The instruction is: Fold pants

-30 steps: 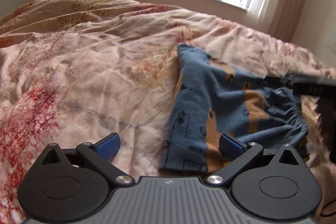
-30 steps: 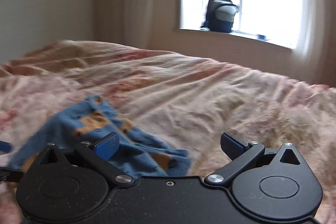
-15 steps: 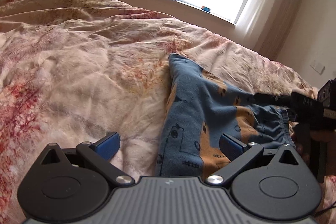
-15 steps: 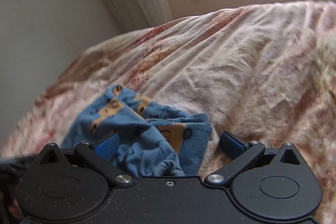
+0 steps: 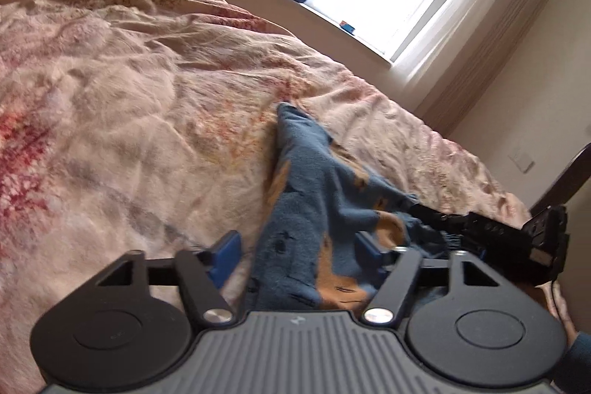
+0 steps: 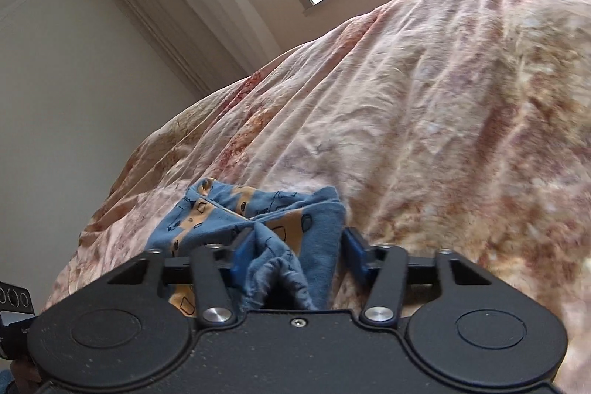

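We see the blue pants (image 5: 325,209) lying crumpled on the bedspread (image 5: 129,120), their waistband between our right gripper (image 6: 295,255)'s half-spread fingers, unclamped, while our left gripper (image 5: 299,253) straddles the cloth's near edge, wide apart.

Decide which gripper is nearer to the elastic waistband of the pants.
Right. The right gripper has the bunched waistband between its open fingers; the left gripper straddles the pants at another edge, away from it.
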Demonstrator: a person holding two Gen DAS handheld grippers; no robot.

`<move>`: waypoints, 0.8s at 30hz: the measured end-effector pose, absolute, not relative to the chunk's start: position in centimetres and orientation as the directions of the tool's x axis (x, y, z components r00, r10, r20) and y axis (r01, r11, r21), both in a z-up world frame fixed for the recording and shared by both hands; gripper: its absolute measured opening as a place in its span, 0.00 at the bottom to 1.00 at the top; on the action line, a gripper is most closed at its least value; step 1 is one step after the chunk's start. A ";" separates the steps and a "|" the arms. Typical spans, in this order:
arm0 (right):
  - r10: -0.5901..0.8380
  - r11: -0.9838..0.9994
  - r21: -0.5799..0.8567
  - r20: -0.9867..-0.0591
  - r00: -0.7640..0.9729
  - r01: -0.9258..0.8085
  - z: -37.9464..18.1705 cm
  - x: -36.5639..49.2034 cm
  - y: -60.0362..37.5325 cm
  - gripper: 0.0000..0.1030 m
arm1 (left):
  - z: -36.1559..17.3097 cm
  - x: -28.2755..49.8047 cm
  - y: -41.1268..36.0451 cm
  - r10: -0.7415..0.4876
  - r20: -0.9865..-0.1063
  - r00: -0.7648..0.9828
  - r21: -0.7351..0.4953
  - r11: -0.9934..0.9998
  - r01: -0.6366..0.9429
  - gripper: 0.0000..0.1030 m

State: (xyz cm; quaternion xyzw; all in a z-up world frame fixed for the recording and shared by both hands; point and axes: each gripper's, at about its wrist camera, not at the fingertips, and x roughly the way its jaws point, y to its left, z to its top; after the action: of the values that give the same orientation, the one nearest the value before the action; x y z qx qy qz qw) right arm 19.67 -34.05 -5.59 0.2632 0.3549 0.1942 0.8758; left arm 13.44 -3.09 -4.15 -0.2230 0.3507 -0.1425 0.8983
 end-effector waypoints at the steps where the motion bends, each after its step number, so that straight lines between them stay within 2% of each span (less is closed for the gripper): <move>1: 0.518 0.792 0.592 -0.520 0.679 -0.151 -5.5 19.3 -33.9 0.42 | -4.1 13.5 -3.2 -0.419 -0.570 0.707 -0.502 0.858 0.103 0.57; 4: 0.497 0.800 0.583 -0.515 0.698 -0.140 -5.3 18.3 -33.7 0.35 | -3.7 13.5 -3.8 -0.387 -0.599 0.701 -0.463 0.882 0.091 0.45; 6: 0.483 0.804 0.580 -0.510 0.712 -0.129 -5.0 17.9 -33.6 0.29 | -3.6 13.6 -3.8 -0.359 -0.624 0.694 -0.442 0.895 0.065 0.33; 11: 0.437 0.849 0.506 -0.511 0.740 -0.152 -3.6 17.1 -32.1 0.22 | -3.3 13.8 -3.5 -0.364 -0.632 0.684 -0.461 0.886 0.046 0.20; 18: 0.372 0.904 0.389 -0.509 0.776 -0.178 -1.1 15.7 -29.9 0.19 | -1.9 13.2 -4.4 -0.339 -0.633 0.696 -0.408 0.910 0.072 0.16; 24: 0.355 0.919 0.340 -0.501 0.790 -0.198 0.7 15.4 -28.5 0.18 | -0.7 13.1 -4.2 -0.352 -0.620 0.702 -0.423 0.903 0.078 0.15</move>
State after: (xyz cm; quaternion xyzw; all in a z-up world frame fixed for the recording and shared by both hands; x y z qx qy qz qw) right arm 15.39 -28.55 0.74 0.1360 0.2889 0.1476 0.9361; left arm 13.05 -4.25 -0.74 -0.1858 0.3675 -0.1190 0.9035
